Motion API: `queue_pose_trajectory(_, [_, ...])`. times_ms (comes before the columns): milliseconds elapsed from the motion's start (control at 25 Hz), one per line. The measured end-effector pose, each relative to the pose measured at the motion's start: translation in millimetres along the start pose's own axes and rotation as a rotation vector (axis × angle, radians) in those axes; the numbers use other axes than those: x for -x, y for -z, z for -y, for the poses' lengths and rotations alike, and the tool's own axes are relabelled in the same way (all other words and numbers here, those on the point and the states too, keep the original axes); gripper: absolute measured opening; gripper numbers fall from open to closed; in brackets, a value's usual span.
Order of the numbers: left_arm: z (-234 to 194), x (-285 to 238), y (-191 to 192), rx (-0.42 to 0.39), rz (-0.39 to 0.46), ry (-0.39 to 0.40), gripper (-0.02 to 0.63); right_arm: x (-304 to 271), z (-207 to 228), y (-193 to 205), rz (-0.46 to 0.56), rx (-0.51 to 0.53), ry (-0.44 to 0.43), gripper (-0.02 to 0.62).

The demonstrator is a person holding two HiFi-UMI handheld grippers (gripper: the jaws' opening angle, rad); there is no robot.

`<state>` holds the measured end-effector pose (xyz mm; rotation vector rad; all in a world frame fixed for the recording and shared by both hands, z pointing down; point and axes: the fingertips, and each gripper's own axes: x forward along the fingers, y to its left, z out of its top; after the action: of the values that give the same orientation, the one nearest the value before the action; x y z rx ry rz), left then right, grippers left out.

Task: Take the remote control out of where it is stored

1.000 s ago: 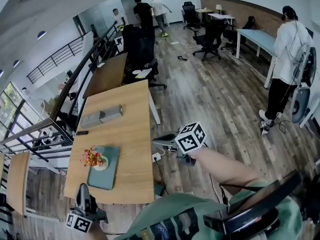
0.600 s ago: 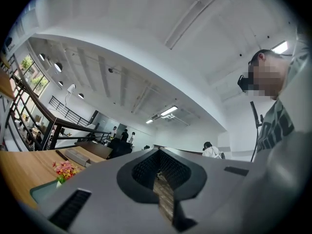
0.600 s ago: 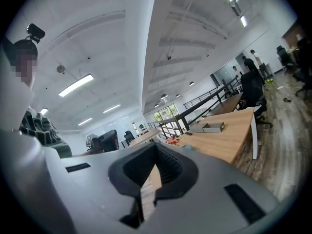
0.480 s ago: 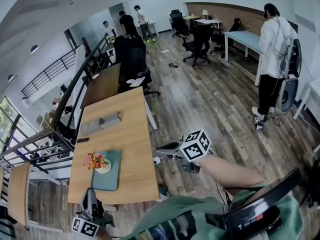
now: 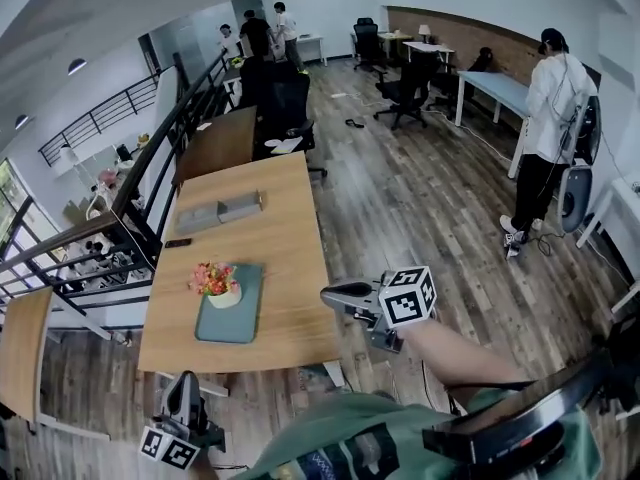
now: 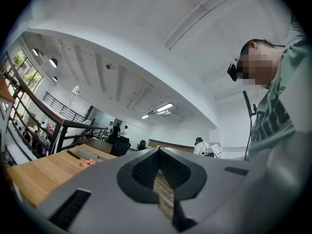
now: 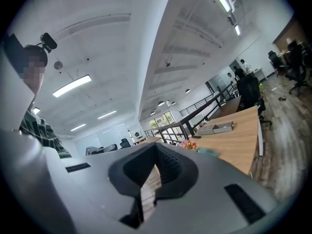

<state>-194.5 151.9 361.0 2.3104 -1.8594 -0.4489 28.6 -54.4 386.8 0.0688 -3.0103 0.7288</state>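
Desk: flowers, box; L claw, R claw closed.

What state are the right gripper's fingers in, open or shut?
Shut. In its own view the right gripper has both fingers meeting at the tips, with nothing held between them.

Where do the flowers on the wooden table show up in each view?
Head view: flowers left of centre, on the wooden table.
Left gripper view: low at the left, small and pink.
Right gripper view: just right of centre.
Shared landmark: the grey box farther along that table.
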Motion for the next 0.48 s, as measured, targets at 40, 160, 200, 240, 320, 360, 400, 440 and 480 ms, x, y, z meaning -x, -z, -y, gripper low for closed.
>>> queue_pose_trajectory(40, [-4, 9, 0, 0.011, 0.002, -0.001, 0.003, -3, -8, 5, -0.005, 0.001, 0.004, 0.006])
queue_pose_trajectory(160, [-18, 27, 5, 0.044, 0.018, 0.008, 0.003, -14, -24, 18, -0.021, 0.005, 0.017, 0.006])
queue_pose_trajectory(200, [-22, 30, 6, 0.050, 0.021, 0.016, 0.003, -17, -27, 20, -0.021, 0.006, 0.022, 0.006])
queue_pose_trajectory(240, [-25, 31, 8, 0.055, 0.020, 0.026, 0.003, -20, -31, 21, -0.017, 0.008, 0.026, 0.006])
queue_pose_trajectory(320, [-24, 36, 11, 0.064, 0.014, 0.042, 0.003, -21, -39, 20, -0.008, 0.013, 0.033, 0.006])
queue_pose_trajectory(360, [-23, 39, 13, 0.071, 0.010, 0.044, 0.003, -20, -42, 20, -0.005, 0.014, 0.037, 0.006])
queue_pose_trajectory(400, [-22, 42, 16, 0.079, 0.007, 0.042, 0.003, -19, -44, 20, -0.006, 0.015, 0.039, 0.006])
queue_pose_trajectory(440, [-22, 44, 18, 0.088, 0.004, 0.037, 0.003, -18, -45, 19, -0.007, 0.015, 0.040, 0.006])
queue_pose_trajectory(480, [-22, 44, 20, 0.095, 0.002, 0.031, 0.003, -17, -44, 18, -0.009, 0.017, 0.037, 0.006])
